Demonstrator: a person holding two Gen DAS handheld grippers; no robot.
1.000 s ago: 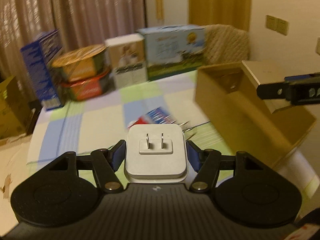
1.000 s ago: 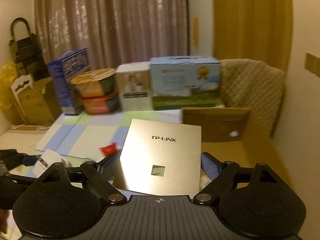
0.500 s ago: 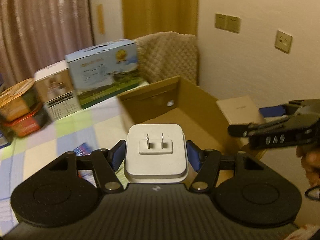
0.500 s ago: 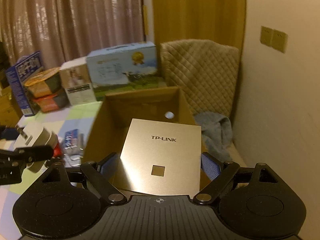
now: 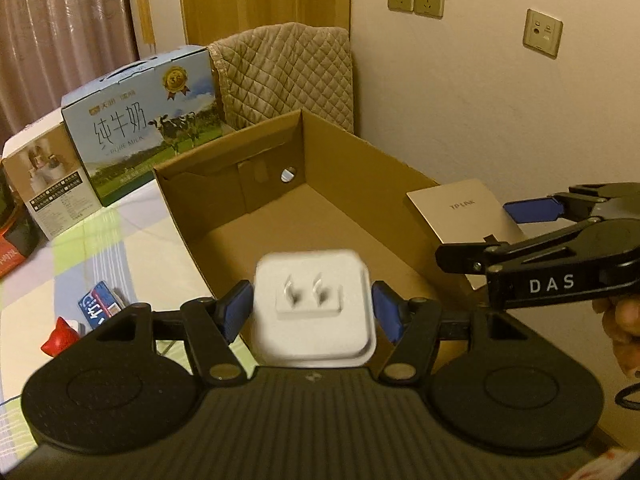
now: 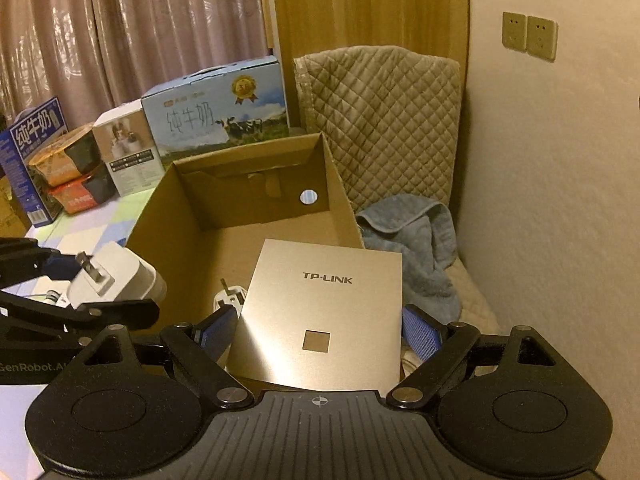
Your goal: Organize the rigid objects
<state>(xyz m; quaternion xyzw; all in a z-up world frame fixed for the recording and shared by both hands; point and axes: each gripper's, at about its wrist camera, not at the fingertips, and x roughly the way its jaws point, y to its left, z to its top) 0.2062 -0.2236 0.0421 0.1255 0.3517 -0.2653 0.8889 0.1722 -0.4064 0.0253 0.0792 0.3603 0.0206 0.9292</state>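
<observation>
The left gripper (image 5: 312, 312) is opening around the white plug adapter (image 5: 314, 314) above the cardboard box (image 5: 360, 168); the adapter looks rigid, smooth and light, best held by its flat sides. The right gripper (image 6: 316, 330) clamps the thin gold panel (image 6: 324, 312) edgewise over the box

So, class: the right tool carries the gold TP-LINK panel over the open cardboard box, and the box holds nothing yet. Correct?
Not quite. The right wrist view shows a white plug already lying inside the cardboard box. The right tool does carry the gold TP-LINK panel over it.
</observation>
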